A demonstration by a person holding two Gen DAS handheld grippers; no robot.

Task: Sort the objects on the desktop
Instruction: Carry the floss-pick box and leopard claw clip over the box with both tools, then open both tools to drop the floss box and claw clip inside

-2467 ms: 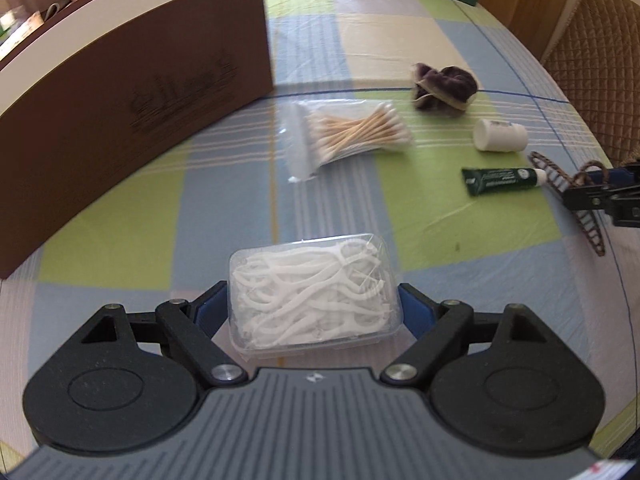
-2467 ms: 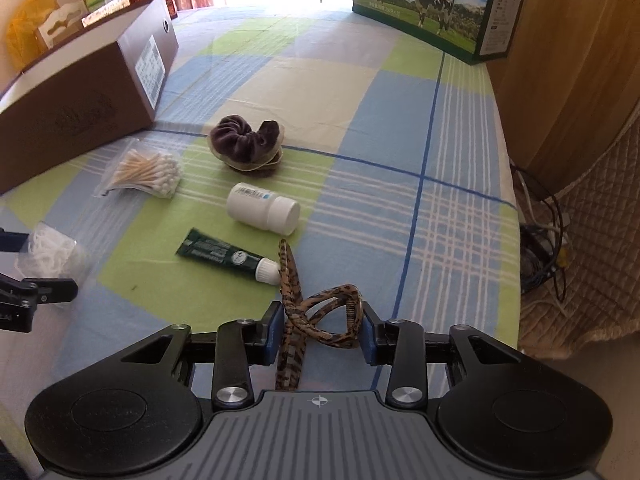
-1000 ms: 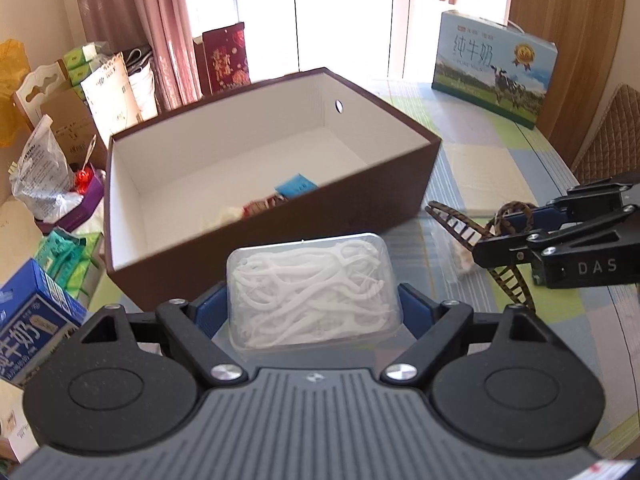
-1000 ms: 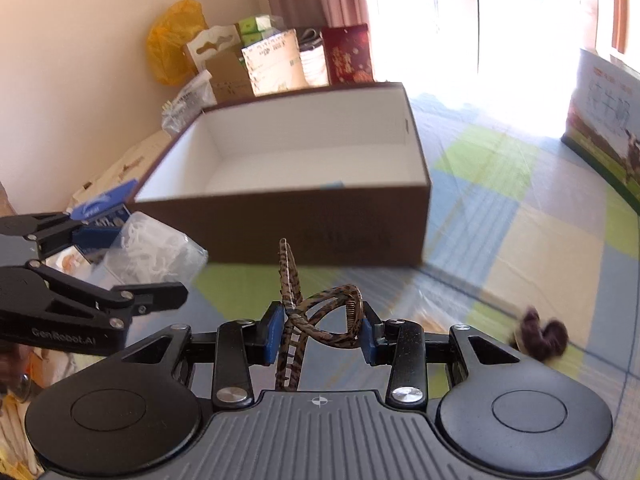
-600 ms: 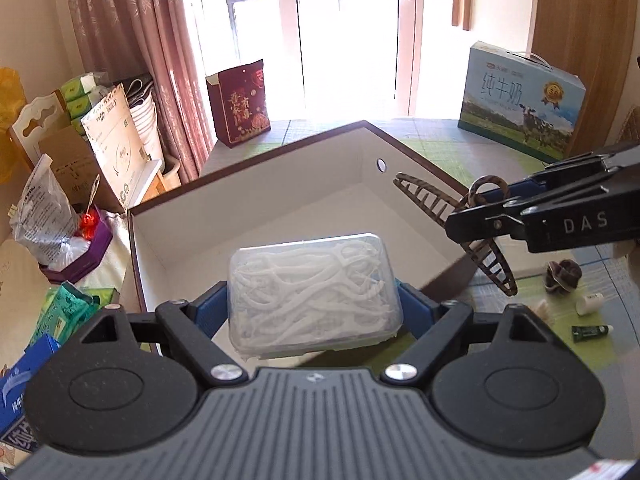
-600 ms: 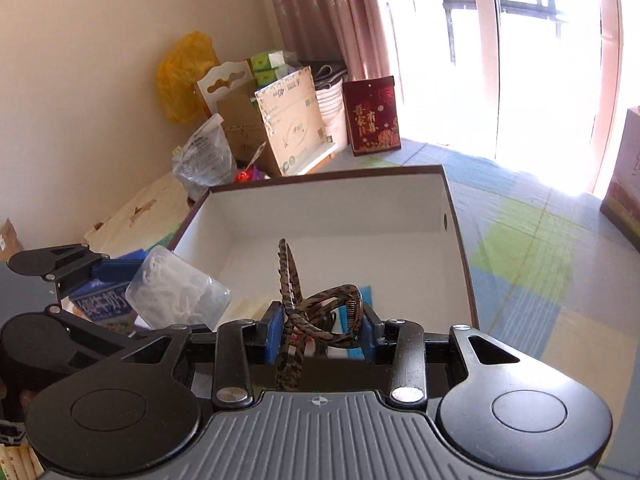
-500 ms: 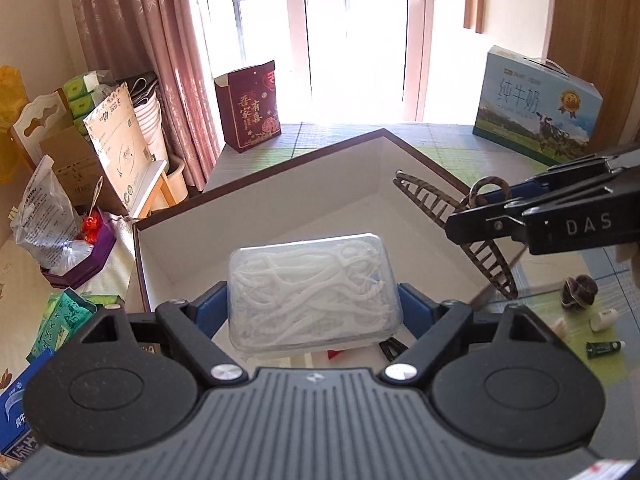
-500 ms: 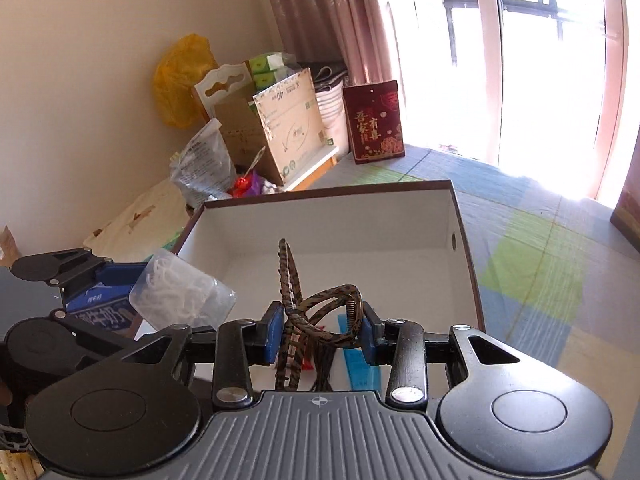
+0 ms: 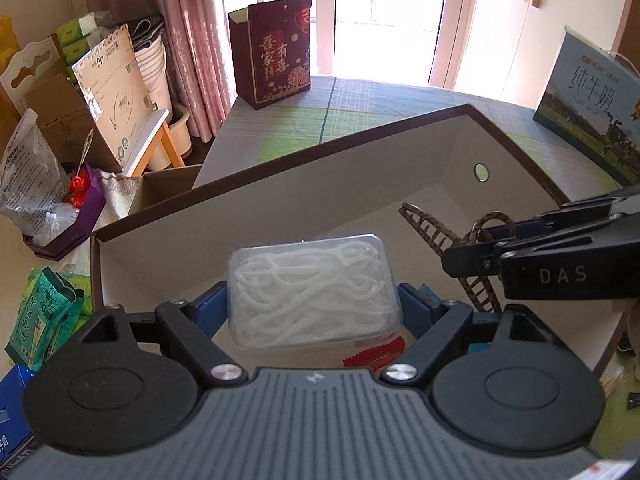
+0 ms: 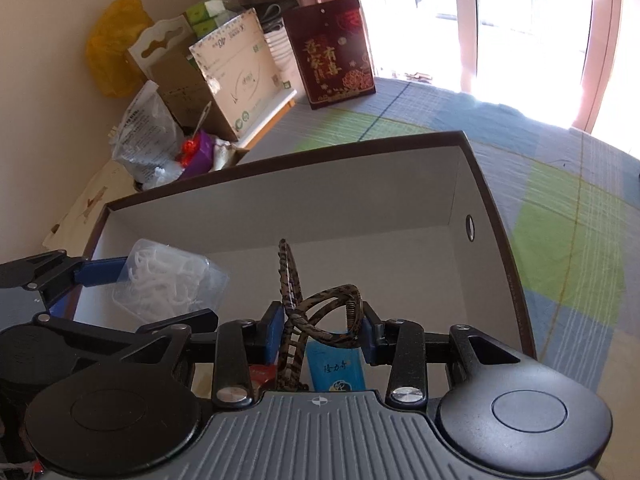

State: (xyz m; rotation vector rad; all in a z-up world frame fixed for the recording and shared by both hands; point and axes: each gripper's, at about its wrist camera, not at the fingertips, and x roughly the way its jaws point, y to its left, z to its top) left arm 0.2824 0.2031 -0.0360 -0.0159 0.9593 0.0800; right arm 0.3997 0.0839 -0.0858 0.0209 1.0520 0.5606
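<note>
Both loads hang over the open box point(image 9: 460, 148), unreleased: left tool point(image 9: 314, 300) clamps the floss-pick case point(image 9: 312, 276), right tool point(image 10: 320, 326) grips the hair clip point(image 10: 296, 312).

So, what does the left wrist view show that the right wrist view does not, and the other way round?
Only the left wrist view shows the milk carton and the green packets beside the table. Only the right wrist view shows the yellow bag and the blue packet in the box. Both show the open brown box, the floss pick case in the left gripper, the hair claw in the right gripper, and the red gift bag.
</note>
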